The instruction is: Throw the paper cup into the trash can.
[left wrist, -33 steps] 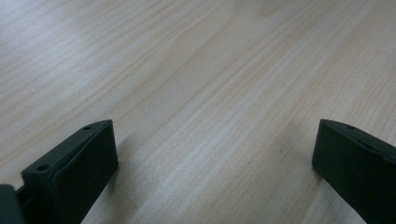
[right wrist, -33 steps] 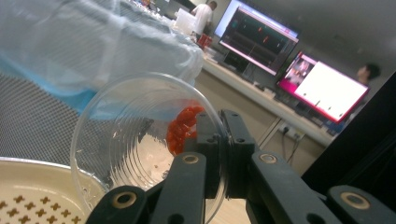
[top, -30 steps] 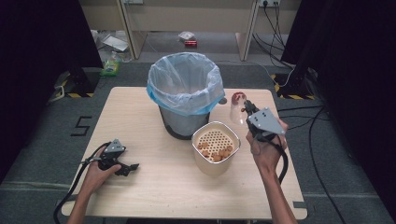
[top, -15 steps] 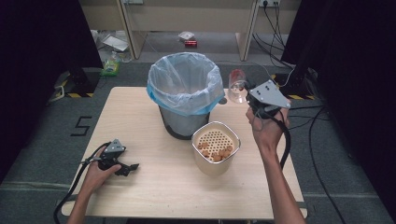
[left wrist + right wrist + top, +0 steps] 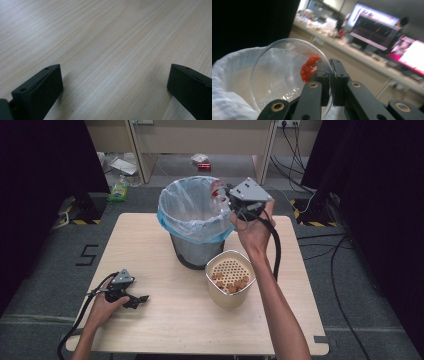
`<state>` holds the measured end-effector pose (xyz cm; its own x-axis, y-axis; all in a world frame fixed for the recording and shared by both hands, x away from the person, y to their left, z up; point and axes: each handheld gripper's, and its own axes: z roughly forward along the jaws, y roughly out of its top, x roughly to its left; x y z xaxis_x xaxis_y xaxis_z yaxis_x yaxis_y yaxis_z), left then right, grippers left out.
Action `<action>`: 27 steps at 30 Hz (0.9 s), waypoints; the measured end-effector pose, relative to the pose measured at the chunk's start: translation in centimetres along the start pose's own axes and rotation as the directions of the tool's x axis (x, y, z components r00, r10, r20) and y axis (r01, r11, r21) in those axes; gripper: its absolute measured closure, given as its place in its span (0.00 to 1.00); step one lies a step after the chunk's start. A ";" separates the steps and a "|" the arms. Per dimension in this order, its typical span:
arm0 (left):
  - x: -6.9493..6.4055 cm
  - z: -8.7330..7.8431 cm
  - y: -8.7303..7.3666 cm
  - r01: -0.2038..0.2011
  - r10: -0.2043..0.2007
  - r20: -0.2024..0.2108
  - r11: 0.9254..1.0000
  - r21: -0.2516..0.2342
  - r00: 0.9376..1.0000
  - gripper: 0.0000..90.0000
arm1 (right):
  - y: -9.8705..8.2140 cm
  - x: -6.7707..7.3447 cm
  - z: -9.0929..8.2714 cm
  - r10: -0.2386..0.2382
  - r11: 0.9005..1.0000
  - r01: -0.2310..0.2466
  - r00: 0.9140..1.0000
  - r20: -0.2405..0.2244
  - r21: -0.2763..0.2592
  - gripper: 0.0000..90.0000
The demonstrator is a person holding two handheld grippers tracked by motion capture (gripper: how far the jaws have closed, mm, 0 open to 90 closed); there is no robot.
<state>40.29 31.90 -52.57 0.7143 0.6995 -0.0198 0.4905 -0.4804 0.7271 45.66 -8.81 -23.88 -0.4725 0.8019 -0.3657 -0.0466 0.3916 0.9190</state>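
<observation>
My right gripper (image 5: 225,194) is shut on the rim of a clear plastic cup (image 5: 284,75), tipped on its side over the bin's (image 5: 192,215) far right edge. Red bits (image 5: 309,68) cling to the cup's inner wall near the pinching jaws (image 5: 330,82); the cup (image 5: 216,189) shows red in the high view. The bin is grey with a pale blue bag liner (image 5: 229,82). My left gripper (image 5: 136,300) rests open on the wooden table (image 5: 112,50) at the front left, nothing between its jaws.
A cream container (image 5: 230,279) with a perforated insert and brown pieces stands on the table in front of the bin, below my right forearm. Cables trail from both grippers. Beyond the table lie floor clutter and shelving.
My right hand has lifted the cup up and leftward from beside the cream container to the bin's rim, tipping it over. The left gripper has stayed put.
</observation>
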 end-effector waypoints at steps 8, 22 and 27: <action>0.0 0.0 0.0 0.000 0.000 0.000 1.000 0.000 1.000 0.00 | -0.3 0.1 3.3 0.126 0.990 -0.125 0.992 -0.023 0.061 0.72; 0.0 0.0 0.0 0.000 0.000 0.000 1.000 0.000 1.000 0.00 | -1.7 -1.8 1.0 0.134 0.988 -0.133 0.991 -0.015 0.084 0.68; 0.0 0.0 0.0 0.002 -0.002 -0.001 1.000 -0.002 1.000 0.00 | -3.2 -2.8 -0.3 0.138 0.984 -0.135 0.990 -0.017 0.115 0.64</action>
<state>40.30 31.87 -52.59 0.7132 0.7007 -0.0204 0.4905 -0.4780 0.7286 46.93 -12.46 -25.75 -0.4890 0.8405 -0.2333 0.1190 0.3292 0.9367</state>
